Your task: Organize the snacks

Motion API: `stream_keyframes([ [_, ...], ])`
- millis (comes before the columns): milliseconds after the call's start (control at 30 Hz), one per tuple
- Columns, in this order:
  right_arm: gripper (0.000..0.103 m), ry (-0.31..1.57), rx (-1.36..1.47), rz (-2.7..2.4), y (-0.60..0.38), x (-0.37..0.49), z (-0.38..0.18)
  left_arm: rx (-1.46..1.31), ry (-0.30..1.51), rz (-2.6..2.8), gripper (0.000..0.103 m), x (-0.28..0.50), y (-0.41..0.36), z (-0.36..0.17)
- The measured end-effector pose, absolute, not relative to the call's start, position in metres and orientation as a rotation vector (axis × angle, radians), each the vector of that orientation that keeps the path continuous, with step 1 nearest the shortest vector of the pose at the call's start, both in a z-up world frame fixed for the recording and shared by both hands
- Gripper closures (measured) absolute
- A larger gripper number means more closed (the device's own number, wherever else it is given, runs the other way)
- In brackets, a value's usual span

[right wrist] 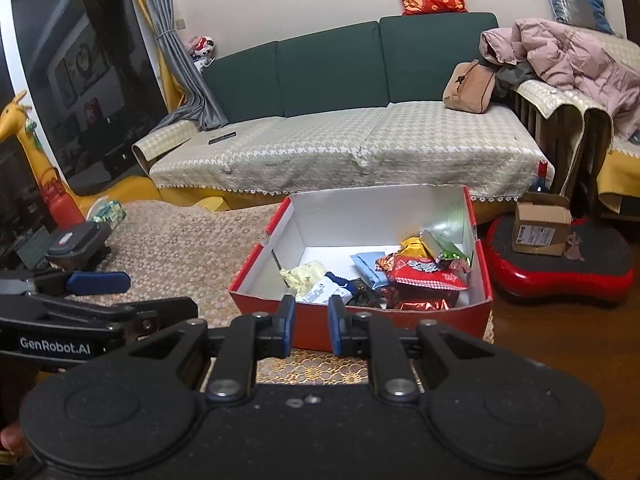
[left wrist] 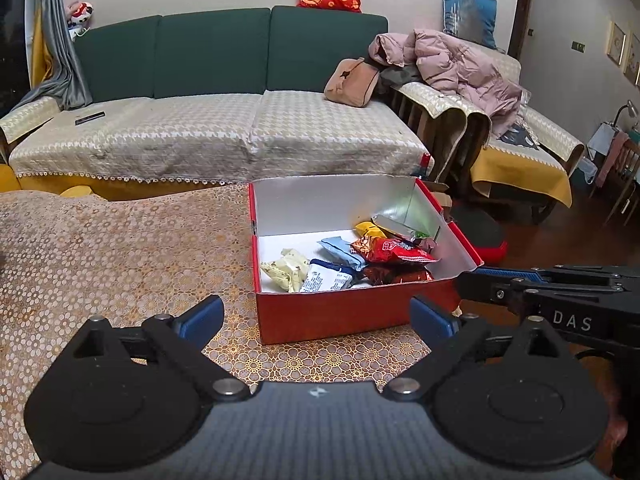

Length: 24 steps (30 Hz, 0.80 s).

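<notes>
A red box (left wrist: 340,314) with a white inside stands on the patterned tablecloth; it also shows in the right wrist view (right wrist: 440,320). It holds several snack packets: a red one (left wrist: 394,251), a pale yellow one (left wrist: 286,268), a white and blue one (left wrist: 326,278). My left gripper (left wrist: 316,316) is open and empty, just in front of the box's near wall. My right gripper (right wrist: 311,326) has its fingers nearly together with a narrow gap and nothing between them, close to the near wall of the box. It shows from the side in the left wrist view (left wrist: 472,286).
The table (left wrist: 120,256) carries a gold floral cloth. A green sofa (left wrist: 224,56) stands behind. A red stool (right wrist: 560,264) with a cardboard box (right wrist: 540,230) sits right of the table. A dark device (right wrist: 78,244) and a green packet (right wrist: 110,212) lie at the table's far left.
</notes>
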State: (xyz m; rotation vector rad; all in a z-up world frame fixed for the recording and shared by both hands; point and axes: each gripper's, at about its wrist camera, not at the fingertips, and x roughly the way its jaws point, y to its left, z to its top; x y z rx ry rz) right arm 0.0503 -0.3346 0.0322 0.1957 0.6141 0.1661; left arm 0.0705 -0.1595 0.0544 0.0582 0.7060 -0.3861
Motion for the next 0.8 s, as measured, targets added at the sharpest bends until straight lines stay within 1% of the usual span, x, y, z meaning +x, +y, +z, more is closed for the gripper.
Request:
stream_keyframes([
  [233, 0.088, 0.525, 0.102, 0.179, -0.322, 0.036, 0.034, 0.053, 0.699, -0.377, 0.003, 0.065, -0.153, 0.053],
  [533, 0.088, 0.552, 0.221, 0.198, -0.326, 0.038, 0.028, 0.078, 0.693, -0.366, 0.003, 0.058, -0.151, 0.048],
  [667, 0.087, 0.525, 0.177, 0.180, -0.320, 0.035, 0.028, 0.075, 0.694, -0.363, 0.003, 0.057, -0.149, 0.048],
  [800, 0.087, 0.541, 0.188, 0.187, -0.318, 0.037, 0.029, 0.066, 0.695, -0.362, 0.003, 0.058, -0.147, 0.047],
])
